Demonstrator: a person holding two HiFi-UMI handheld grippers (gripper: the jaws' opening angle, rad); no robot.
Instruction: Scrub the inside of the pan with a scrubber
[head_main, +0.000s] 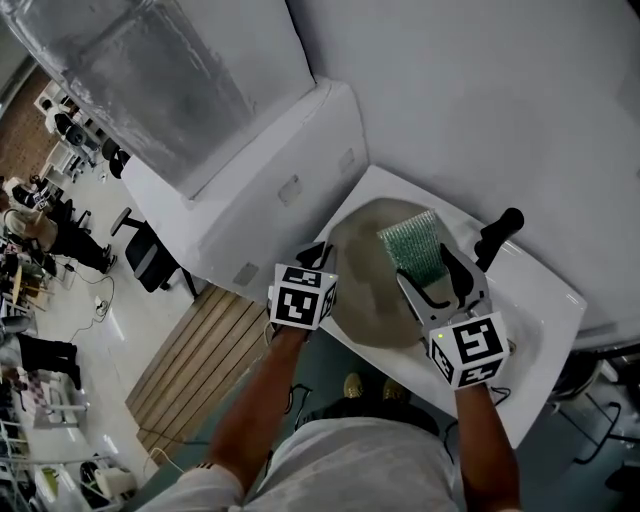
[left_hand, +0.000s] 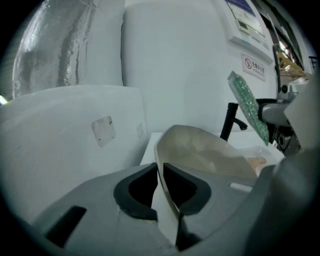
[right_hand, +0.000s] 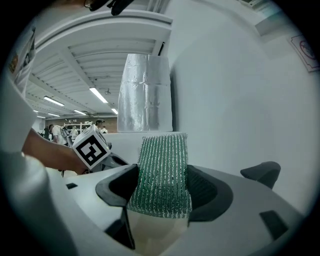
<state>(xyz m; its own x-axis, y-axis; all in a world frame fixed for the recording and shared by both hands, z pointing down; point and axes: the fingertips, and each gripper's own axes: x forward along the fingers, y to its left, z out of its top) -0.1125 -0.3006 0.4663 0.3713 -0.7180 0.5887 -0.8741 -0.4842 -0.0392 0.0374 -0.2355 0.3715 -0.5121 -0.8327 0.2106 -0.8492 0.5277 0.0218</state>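
A beige pan (head_main: 375, 290) lies tilted in the white sink (head_main: 540, 300). My left gripper (head_main: 320, 255) is at the pan's left edge. In the left gripper view the pan's thin rim (left_hand: 162, 172) runs between the two dark pads, and the left gripper (left_hand: 160, 175) is shut on it. My right gripper (head_main: 432, 272) is shut on a green scrubber (head_main: 413, 245), which stands upright over the pan's right half. The right gripper view shows the scrubber (right_hand: 162, 170) pinched between the pads of the right gripper (right_hand: 162, 187). From the left gripper view the scrubber (left_hand: 247, 105) hangs above the pan (left_hand: 210, 150).
A black faucet (head_main: 498, 237) stands at the sink's back, right of the scrubber. A white wall is behind the sink, and a white boxed partition (head_main: 250, 170) with a silver duct (head_main: 160, 70) is to the left. Wooden slats (head_main: 200, 350) lie on the floor below.
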